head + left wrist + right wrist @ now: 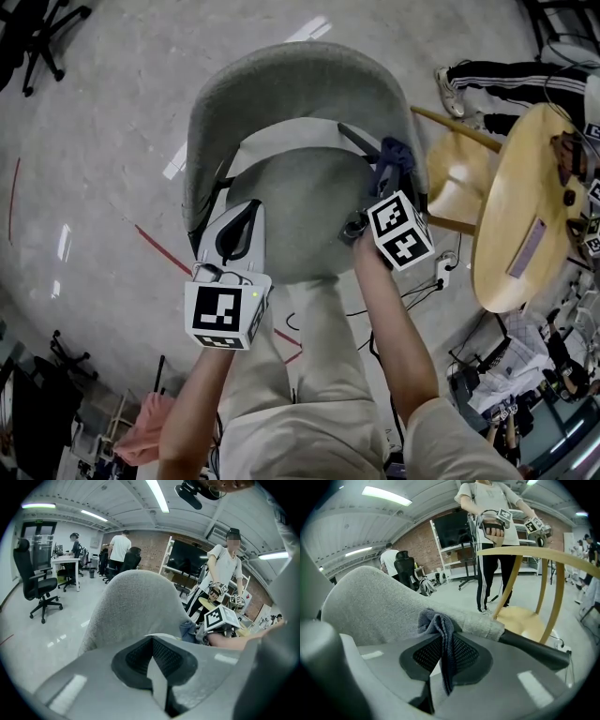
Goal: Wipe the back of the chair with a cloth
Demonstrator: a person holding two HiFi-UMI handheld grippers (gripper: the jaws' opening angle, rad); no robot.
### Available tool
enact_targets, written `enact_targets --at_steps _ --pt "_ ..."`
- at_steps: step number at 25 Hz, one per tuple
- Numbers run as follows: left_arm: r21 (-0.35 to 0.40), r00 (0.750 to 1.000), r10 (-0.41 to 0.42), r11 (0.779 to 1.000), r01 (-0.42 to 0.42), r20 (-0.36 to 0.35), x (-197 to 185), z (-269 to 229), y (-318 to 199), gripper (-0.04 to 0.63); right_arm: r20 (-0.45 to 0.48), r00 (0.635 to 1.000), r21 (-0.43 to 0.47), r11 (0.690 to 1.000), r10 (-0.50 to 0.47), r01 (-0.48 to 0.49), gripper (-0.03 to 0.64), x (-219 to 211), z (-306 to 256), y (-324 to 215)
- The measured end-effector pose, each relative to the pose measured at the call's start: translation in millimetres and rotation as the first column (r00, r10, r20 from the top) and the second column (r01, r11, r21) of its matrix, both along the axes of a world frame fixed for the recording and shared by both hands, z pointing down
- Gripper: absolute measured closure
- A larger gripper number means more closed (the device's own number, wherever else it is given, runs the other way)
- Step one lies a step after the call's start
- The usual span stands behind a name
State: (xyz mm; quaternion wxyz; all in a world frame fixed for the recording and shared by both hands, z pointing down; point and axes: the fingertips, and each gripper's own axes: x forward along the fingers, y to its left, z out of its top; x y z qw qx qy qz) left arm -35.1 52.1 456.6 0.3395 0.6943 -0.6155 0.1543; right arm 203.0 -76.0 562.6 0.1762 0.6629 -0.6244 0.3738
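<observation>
The grey chair (281, 103) is standing in the middle of the head view, its curved back arching across the upper part of the frame and its round seat opening toward the bottom edge, where the person's legs are showing. The right claw (382, 171) is reaching in from the lower right and is clamping the dark blue cloth (399, 154), which is sitting at the right end of the back. In the right gripper view the cloth (438, 626) is running top to bottom. Its bunched upper end is pressing against the back's fabric just above the pads, and its thin tail is hanging down between them. The right claw (443, 654) is closing tight on the cloth's middle. The left claw (247, 208) is lying at the left side of the seat and pointing up the frame toward the back. In the left gripper view its jaws are sitting almost together with nothing gripped, only a pale sliver showing between the pads, and the back is rising just beyond them. Each claw's cube is carrying black-and-white square markers and no letters. A wooden chair (525, 619) is standing beside the grey one at the right of the right gripper view.
</observation>
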Motion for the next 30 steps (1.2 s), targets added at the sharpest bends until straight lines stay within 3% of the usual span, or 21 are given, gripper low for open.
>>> enact_targets --at_steps 7,10,13,15,17,20,23,27,30 --pt "-0.008 1.000 0.010 1.000 -0.010 -0.002 4 0 5 0.595 0.018 0.987 -0.076 0.985 0.157 -0.155 0.541 21 3 20" --pt "-0.003 1.000 0.008 1.000 -0.008 -0.001 4 -1 5 0.595 0.000 0.986 -0.083 0.983 0.166 -0.165 0.541 24 -1 26" --pt "-0.004 1.000 -0.004 1.000 0.004 -0.002 1 0 6 0.595 -0.029 0.997 -0.075 0.994 0.076 -0.078 0.541 14 -3 31" --pt "-0.005 1.000 -0.008 1.000 0.008 -0.005 0 0 7 0.595 -0.041 0.997 -0.056 0.997 -0.059 0.056 0.541 -5 -8 35" --pt "-0.007 1.000 -0.011 1.000 0.011 -0.003 -3 1 9 0.595 -0.036 0.974 -0.024 0.974 -0.226 0.225 0.541 -33 -14 42" --pt "-0.009 1.000 -0.022 1.000 0.022 0.003 -6 3 13 0.594 -0.010 0.885 0.038 0.884 -0.466 0.466 0.541 -77 -25 55" --pt "-0.018 0.999 -0.035 0.999 0.035 0.006 -9 5 21 0.595 0.016 0.753 0.092 0.751 -0.658 0.654 0.541 -116 -31 72" --pt "-0.037 0.999 -0.048 0.998 0.049 0.010 -13 9 33 0.595 0.071 0.572 0.127 0.576 -0.817 0.807 0.541 -157 -32 95" --pt "-0.033 0.998 -0.062 0.997 0.063 0.020 -17 10 40 0.595 0.077 0.421 0.163 0.428 -0.904 0.889 0.541 -181 -34 109"
